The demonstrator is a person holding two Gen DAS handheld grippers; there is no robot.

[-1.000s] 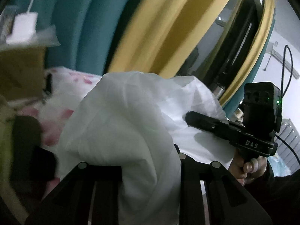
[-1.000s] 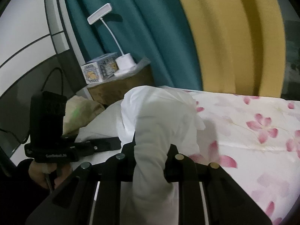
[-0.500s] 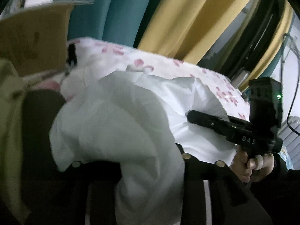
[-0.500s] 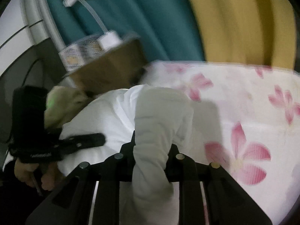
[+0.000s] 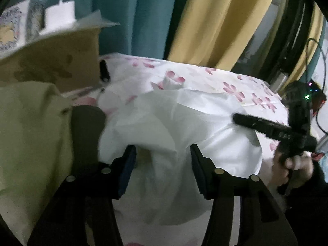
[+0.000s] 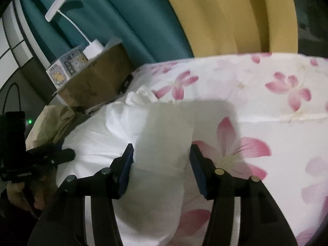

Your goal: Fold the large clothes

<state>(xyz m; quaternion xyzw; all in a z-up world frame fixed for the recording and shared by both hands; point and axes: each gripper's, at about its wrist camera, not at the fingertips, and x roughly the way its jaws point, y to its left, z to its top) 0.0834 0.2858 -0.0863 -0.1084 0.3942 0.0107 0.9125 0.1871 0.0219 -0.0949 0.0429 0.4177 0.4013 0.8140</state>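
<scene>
- Large white thin-fabric garment (image 5: pixel 184 123) lies bunched on floral bed sheet (image 6: pixel 266 123).
- Left gripper (image 5: pixel 163 160) & right gripper (image 6: pixel 162 157): jaws opening, cloth betw. them, pads not pressing.
- Soft, light, prob. slippy; re-grab at hem/corners.

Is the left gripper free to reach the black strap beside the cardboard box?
Probably yes: the left gripper jaws are opening off the white garment, and nothing blocks the black strap beyond it.

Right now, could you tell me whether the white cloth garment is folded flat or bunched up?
Bunched up: the white cloth garment lies in a rumpled heap on the pink-flowered bedsheet.
</scene>
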